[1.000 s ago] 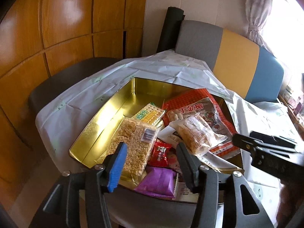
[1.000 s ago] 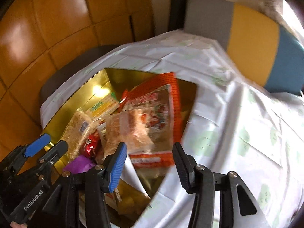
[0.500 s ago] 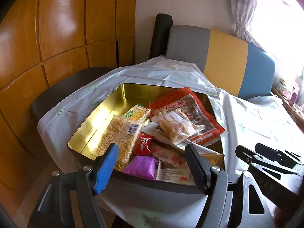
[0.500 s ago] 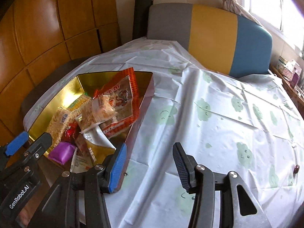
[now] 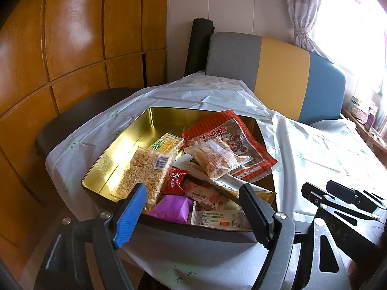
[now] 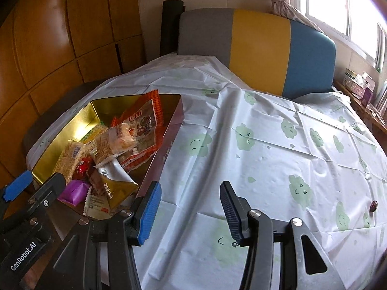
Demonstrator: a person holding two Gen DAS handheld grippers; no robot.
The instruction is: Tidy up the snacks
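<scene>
A gold-lined tin box (image 5: 154,118) (image 6: 84,111) sits at the table's left corner, full of snack packs: a large red bag (image 5: 232,135), a clear bag of crackers (image 5: 215,159), a rice crisp block (image 5: 145,174), a purple packet (image 5: 173,207). My left gripper (image 5: 193,207) is open and empty, just in front of the box's near wall. My right gripper (image 6: 191,207) is open and empty over the tablecloth to the right of the box; it also shows in the left wrist view (image 5: 338,193).
A white tablecloth with green cloud prints (image 6: 266,145) covers the table. A small dark object (image 6: 373,205) lies near its right edge. A grey, yellow and blue chair back (image 6: 256,50) stands behind. Wooden panels (image 5: 72,36) line the left wall.
Both grippers have pulled back and away from the box. The right gripper has swung right, from over the snacks to over bare tablecloth. The snacks have not moved.
</scene>
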